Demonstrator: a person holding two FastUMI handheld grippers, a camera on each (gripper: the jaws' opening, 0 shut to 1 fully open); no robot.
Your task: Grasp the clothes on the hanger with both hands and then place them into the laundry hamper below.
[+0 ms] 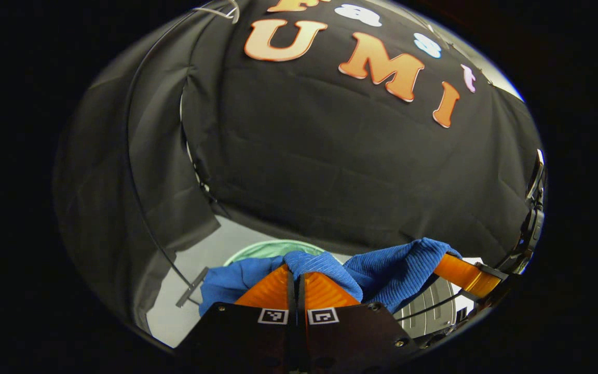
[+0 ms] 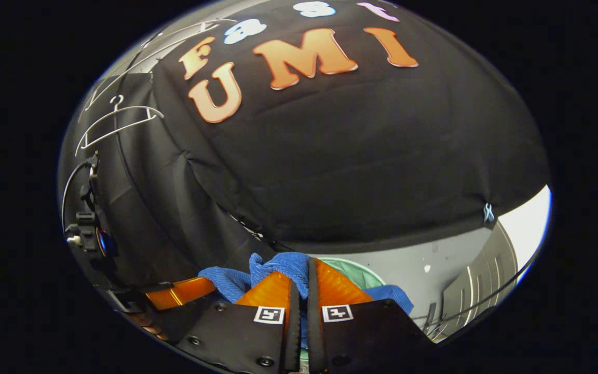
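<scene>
The left gripper [image 1: 297, 278] is squeezed tight on the blue cloth [image 1: 382, 272]. The right gripper [image 2: 303, 283] pinches the same blue cloth [image 2: 283, 265] too. The cloth hangs between them, above the green hamper [image 1: 268, 249]. A white hanger [image 2: 117, 122] hangs high up, well apart.

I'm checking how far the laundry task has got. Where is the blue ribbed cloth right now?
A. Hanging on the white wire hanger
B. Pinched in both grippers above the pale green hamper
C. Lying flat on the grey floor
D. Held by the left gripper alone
B: the blue ribbed cloth is pinched by the left gripper and right gripper, with the pale green hamper below; the white wire hanger hangs bare.
</scene>
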